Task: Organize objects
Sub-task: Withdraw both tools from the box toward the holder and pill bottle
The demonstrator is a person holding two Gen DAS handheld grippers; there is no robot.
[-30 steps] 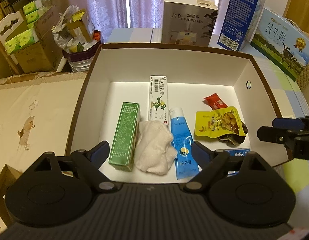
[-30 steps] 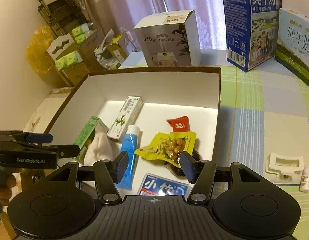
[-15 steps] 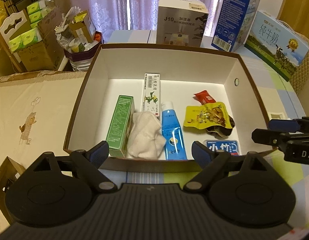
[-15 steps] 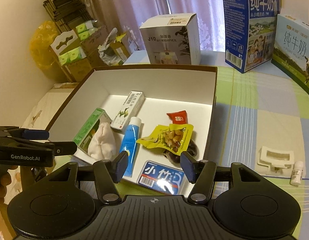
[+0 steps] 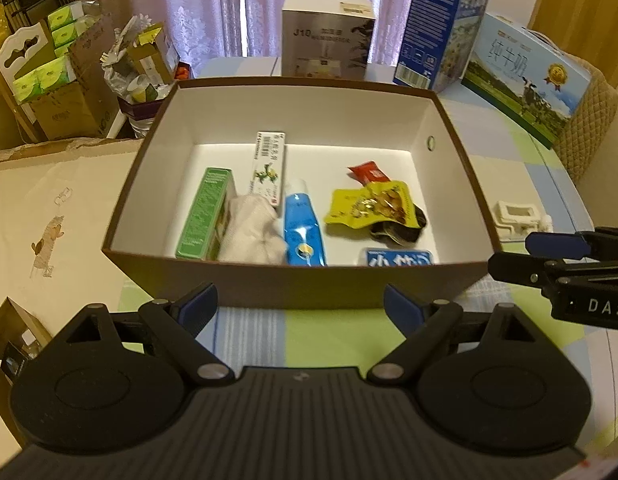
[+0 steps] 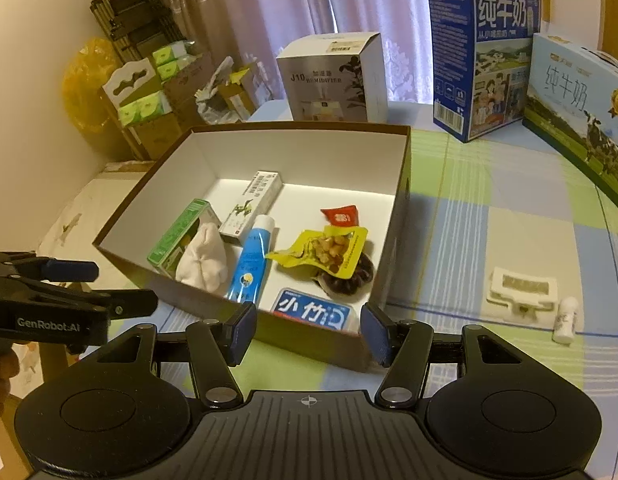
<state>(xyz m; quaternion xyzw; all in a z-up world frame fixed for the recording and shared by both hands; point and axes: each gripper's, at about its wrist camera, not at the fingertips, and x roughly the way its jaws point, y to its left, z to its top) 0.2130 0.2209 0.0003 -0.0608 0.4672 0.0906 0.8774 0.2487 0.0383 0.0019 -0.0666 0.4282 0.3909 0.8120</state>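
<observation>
Both my grippers, left (image 5: 300, 308) & right (image 6: 308, 334), wide, empty, in front of box (image 6: 317, 342). Clip (image 6: 523, 290) + small bottle (image 6: 565, 314) on counter, right of box. Next, prob: right gripper over to bottle, narrow on it.

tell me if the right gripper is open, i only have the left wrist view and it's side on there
observer: Open. The right wrist view shows the right gripper with its jaws spread and nothing between them, just short of the brown box.
operator: ok and whats that bit next to the white holder, mostly hidden for me
observer: A small white bottle, lying on the checked tablecloth right beside the white plastic holder, outside the box.
</observation>
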